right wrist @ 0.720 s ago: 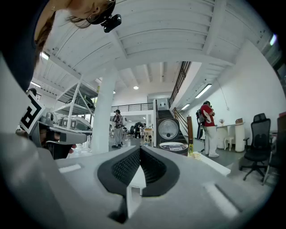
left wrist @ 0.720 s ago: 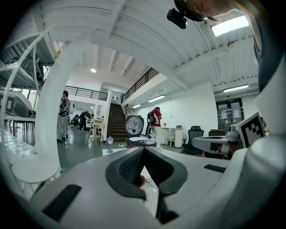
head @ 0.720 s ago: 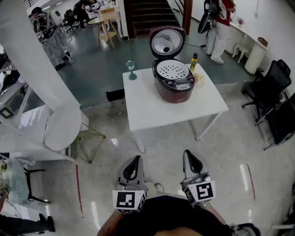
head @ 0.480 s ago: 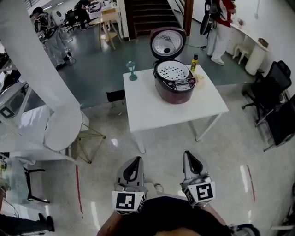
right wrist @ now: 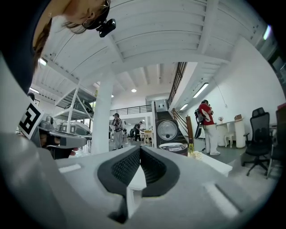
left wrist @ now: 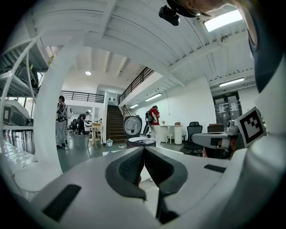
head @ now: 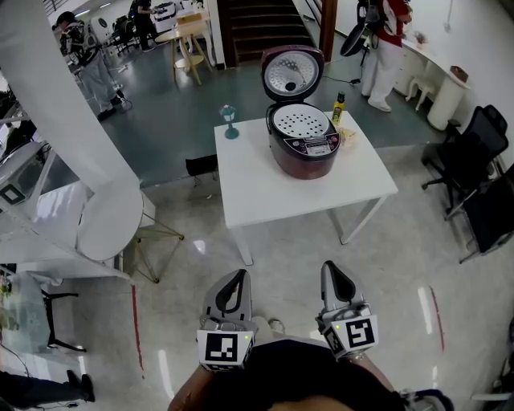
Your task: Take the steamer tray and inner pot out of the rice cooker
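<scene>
head view looks steeply down from above the person, white table [head: 273, 193] well ahead. both gripper views ride low, facing level along their jaws toward the distant rice cooker [head: 305, 152], which all three share.

light: bright, even, from ceiling strip lights [left wrist: 232, 82] overhead | glare: pale streaks on the glossy floor [head: 426, 311] | shadows: soft, faint | focus: head view sharp, my close foreground soft | edges: my gripper views bend fisheye, corners black

- The person in dark clothes [head: 144, 10] beside the pale wooden chairs [head: 189, 40] has stepped farther away.
- The black bag [head: 354, 40] on the person in the red top [head: 387, 24] has swung outward.
</scene>
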A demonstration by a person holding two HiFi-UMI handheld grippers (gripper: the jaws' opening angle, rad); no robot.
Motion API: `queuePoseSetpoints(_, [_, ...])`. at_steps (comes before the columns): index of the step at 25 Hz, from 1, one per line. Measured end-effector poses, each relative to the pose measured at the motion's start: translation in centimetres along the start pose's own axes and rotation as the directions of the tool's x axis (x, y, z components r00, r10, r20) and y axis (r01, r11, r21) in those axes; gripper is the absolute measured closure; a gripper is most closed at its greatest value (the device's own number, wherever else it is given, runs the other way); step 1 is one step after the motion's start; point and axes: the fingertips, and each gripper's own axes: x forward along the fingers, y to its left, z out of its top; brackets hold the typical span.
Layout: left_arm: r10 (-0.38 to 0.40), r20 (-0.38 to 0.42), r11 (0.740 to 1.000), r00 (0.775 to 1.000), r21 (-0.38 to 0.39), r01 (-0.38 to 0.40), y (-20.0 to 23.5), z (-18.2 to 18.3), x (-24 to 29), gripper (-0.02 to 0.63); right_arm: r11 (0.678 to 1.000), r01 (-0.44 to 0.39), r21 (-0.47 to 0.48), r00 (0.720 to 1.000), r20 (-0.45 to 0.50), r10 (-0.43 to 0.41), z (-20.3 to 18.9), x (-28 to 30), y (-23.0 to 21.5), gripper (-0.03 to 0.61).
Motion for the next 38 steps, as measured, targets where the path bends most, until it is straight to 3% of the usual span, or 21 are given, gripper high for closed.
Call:
queuePoseSetpoints(4, [-0.037,0.048,0.999,0.998,-0.009,0.038,-0.7,0.8,0.4,0.607,1.000,-0.017,-0.025,0.999,-0.050,0.016,-1.4,-0.3,-0.3,0.572])
queuePoseSetpoints(5, [-0.056,0.039,0.998,0.998,-0.007,0.057,-1.0,0.6,0.6,0.602,0.999,-0.028,-0.024,0.999,-0.045,0.027,-1.3,-0.1,-0.2,0.542])
queuePoseSetpoints(6, [-0.078,0.025,0.997,0.997,-0.004,0.078,-1.3,0.3,0.8,0.570,0.999,-0.037,-0.019,0.999,-0.035,0.036,-1.1,0.0,-0.1,0.521])
queuePoseSetpoints(8, [-0.113,-0.030,0.994,0.993,0.002,0.113,-1.9,-0.7,1.1,0.351,0.999,-0.041,-0.016,0.998,-0.053,0.040,-1.5,0.0,-0.2,0.461])
queuePoseSetpoints(11, [-0.133,-0.084,0.991,0.988,-0.008,0.133,-2.4,-1.7,1.3,0.279,0.998,-0.047,-0.033,0.998,-0.030,0.046,-1.0,0.2,-0.2,0.366])
queuePoseSetpoints(16, [-0.178,-0.035,0.981,0.983,-0.085,0.175,-2.7,0.0,1.5,0.133,0.996,-0.055,-0.074,0.998,0.026,0.057,0.5,0.4,-0.1,0.193])
queuePoseSetpoints(20, [-0.163,-0.054,0.985,0.985,-0.058,0.160,-2.3,-0.6,1.9,0.104,0.995,-0.059,-0.084,0.998,0.032,0.062,1.0,0.8,-0.6,0.150])
queuePoseSetpoints(28, [-0.135,0.005,0.990,0.991,-0.034,0.135,-1.6,2.2,2.7,0.103,0.994,-0.067,-0.090,0.997,0.036,0.071,1.9,1.6,-0.9,0.147])
queuePoseSetpoints(35, [-0.098,-0.009,0.995,0.995,0.016,0.098,-0.4,2.6,2.8,0.103,0.996,-0.034,-0.085,0.998,0.045,0.038,2.3,1.6,-1.5,0.148])
queuePoseSetpoints(38, [-0.089,0.027,0.996,0.996,0.010,0.089,-0.1,2.9,3.1,0.103,0.994,-0.037,-0.105,0.998,0.036,0.041,1.6,1.8,-1.5,0.149])
